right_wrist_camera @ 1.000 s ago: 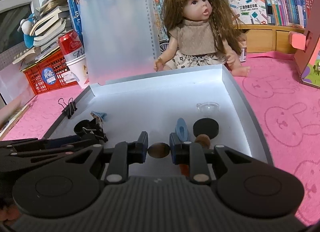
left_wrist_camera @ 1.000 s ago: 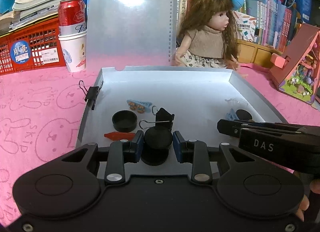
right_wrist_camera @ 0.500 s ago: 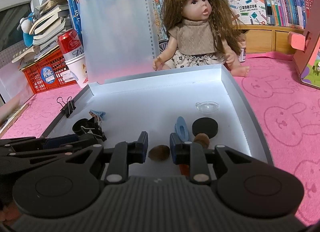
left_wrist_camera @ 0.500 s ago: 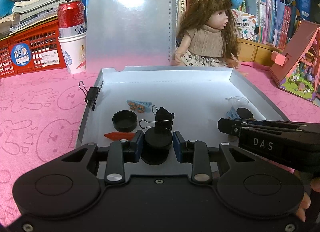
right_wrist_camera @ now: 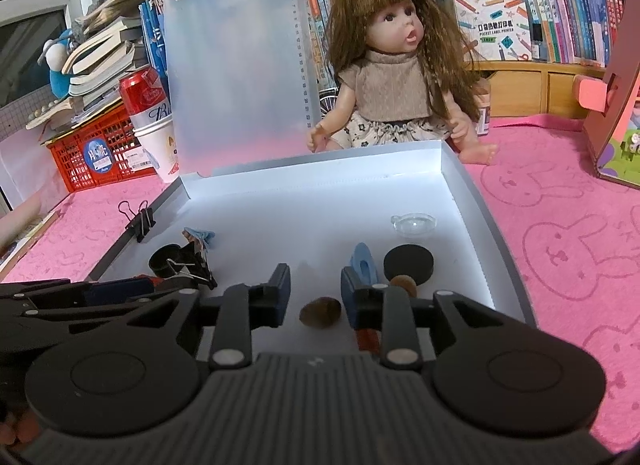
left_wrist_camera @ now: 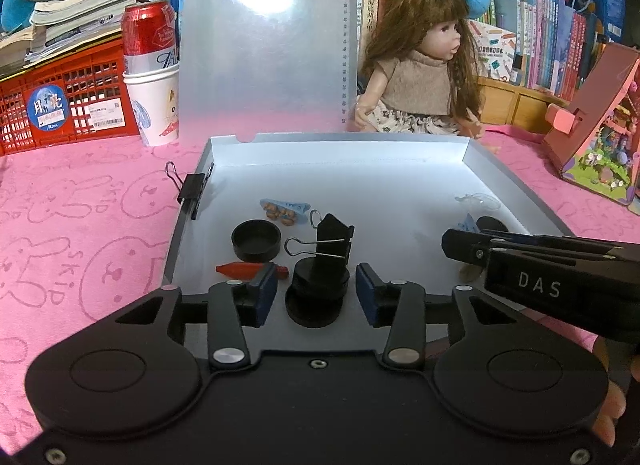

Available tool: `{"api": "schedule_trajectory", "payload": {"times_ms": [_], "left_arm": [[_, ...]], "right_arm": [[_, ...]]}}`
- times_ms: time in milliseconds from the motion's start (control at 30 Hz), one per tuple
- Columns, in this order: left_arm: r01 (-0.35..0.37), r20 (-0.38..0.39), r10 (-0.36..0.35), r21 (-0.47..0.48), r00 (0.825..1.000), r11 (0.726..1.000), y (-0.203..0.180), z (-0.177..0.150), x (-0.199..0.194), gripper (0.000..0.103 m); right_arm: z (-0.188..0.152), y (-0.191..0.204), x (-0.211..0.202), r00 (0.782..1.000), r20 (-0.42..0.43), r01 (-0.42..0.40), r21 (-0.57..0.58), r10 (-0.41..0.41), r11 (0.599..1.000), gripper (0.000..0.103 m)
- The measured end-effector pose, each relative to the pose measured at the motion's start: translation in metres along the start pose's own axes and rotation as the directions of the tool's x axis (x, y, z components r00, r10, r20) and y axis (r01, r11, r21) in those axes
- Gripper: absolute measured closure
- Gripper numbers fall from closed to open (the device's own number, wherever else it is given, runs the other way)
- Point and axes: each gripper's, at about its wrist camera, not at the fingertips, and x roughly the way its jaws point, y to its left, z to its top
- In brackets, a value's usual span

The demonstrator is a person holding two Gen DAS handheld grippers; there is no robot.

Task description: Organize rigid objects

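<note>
White letters "DAS" are showing on the side of the right gripper (left_wrist_camera: pixel 536 289). "POCKET LABEL PRINTER" is reading across a white box (right_wrist_camera: pixel 491 33) on the bookshelf. Pink "SKIP" lettering is running beside a rabbit face on the pink mat (left_wrist_camera: pixel 60 285). The can's script is too cut off to read.

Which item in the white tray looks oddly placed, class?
The binder clip stands out: it is perched on a black round lid between the left gripper's open fingers instead of lying flat on the white tray.
</note>
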Motion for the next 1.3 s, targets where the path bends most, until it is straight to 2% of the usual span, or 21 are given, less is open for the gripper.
{"api": "schedule_trajectory", "payload": {"times_ms": [500,700,933,1300], "left_arm": [[0.009,0.047,-0.009,-0.008,0.999,1.0,0.0,0.005,-0.029,0.042],[0.009,0.058,-0.008,-0.01,0.998,1.0,0.0,0.005,-0.038,0.04],[0.012,0.072,-0.011,-0.015,0.997,1.0,0.002,0.004,-0.049,0.03],[0.018,0.088,-0.016,-0.017,0.996,1.0,0.004,0.001,-0.069,0.021]], "right_arm": [[0.008,0.001,-0.028,0.995,0.082,0.051,-0.028,-0.048,0.998,0.025],[0.01,0.003,-0.037,0.992,0.101,0.077,-0.041,-0.073,0.996,0.019],[0.011,0.003,-0.048,0.989,0.118,0.093,-0.041,-0.088,0.995,0.014],[0.012,0.006,-0.065,0.983,0.146,0.121,-0.06,-0.111,0.991,0.009]]}}
